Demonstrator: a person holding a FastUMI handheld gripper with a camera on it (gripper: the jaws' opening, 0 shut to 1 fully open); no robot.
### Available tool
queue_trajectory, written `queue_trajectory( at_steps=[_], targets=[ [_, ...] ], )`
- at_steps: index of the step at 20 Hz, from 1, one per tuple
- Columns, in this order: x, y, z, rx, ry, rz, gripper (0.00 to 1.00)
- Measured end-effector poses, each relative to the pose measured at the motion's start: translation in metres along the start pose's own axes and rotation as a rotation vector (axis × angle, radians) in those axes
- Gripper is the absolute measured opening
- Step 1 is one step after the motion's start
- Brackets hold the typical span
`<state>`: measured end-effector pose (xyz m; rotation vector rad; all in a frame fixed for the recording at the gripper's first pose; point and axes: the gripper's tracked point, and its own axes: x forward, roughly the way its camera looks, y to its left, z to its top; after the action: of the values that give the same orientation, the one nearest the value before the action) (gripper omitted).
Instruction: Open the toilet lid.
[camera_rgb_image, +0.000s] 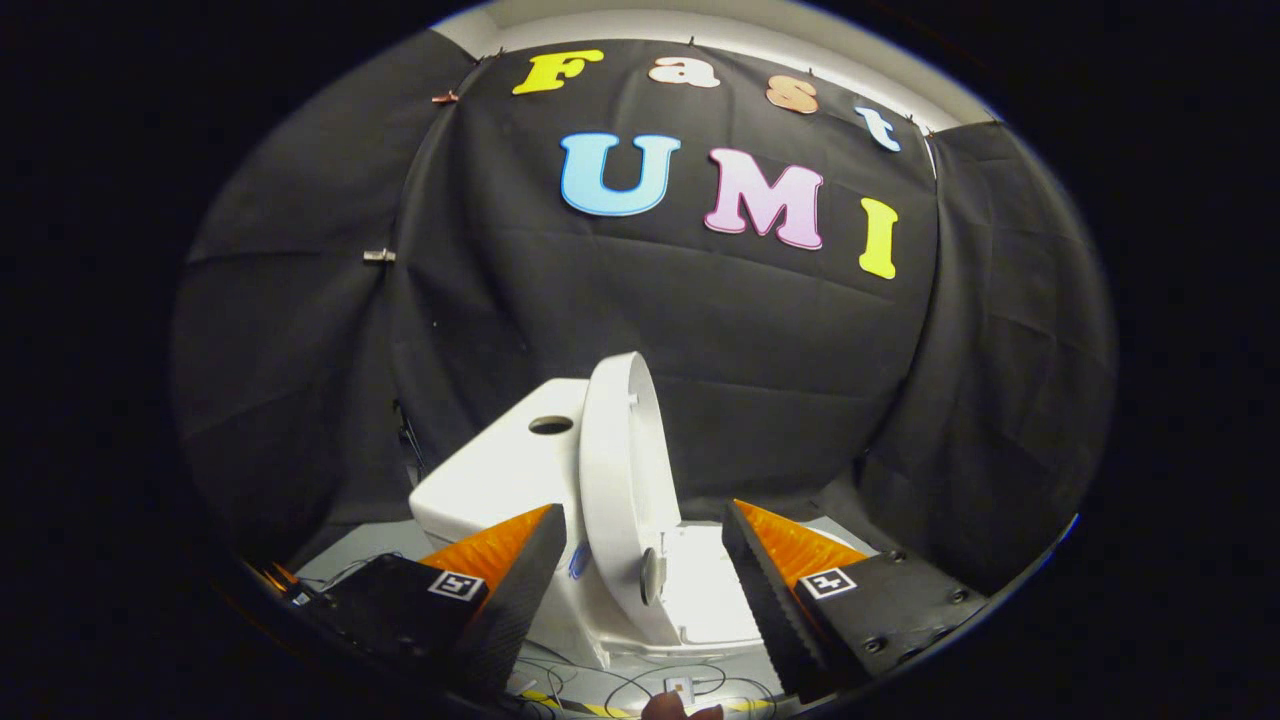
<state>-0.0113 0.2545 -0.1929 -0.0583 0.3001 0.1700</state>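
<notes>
Dim booth — glare on the white toilet (520, 480) — fisheye-bent edges.

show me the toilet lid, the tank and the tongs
toilet lid (620, 480): gripper view, middle of the raised lid's outer face, standing upright between the fingers.
tank (500, 470): gripper view, flat top of the tank, beside the lid.
tongs (640, 570): gripper view, midway between the fingertips, open.

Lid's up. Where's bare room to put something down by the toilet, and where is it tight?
Free: the flat tank top beside its round hole, and the seat right of the raised toilet lid. Crowded: the floor under the open gripper, strewn with cables.
</notes>
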Motion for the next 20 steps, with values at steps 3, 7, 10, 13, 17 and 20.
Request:
queue_trajectory(
  at_steps=[3, 7, 10, 13, 17, 20],
  targets=[
    [-0.009, -0.010, 0.028, 0.021, -0.036, 0.004, 0.99],
    [-0.020, -0.025, 0.060, 0.041, -0.084, 0.001, 0.98],
    [-0.030, -0.043, 0.084, 0.058, -0.130, -0.015, 0.99],
    [-0.038, -0.062, 0.107, 0.072, -0.181, -0.031, 0.99],
    [-0.055, -0.084, 0.130, 0.072, -0.235, -0.050, 0.99],
    [-0.065, -0.093, 0.138, 0.066, -0.252, -0.048, 0.98]
  ],
)
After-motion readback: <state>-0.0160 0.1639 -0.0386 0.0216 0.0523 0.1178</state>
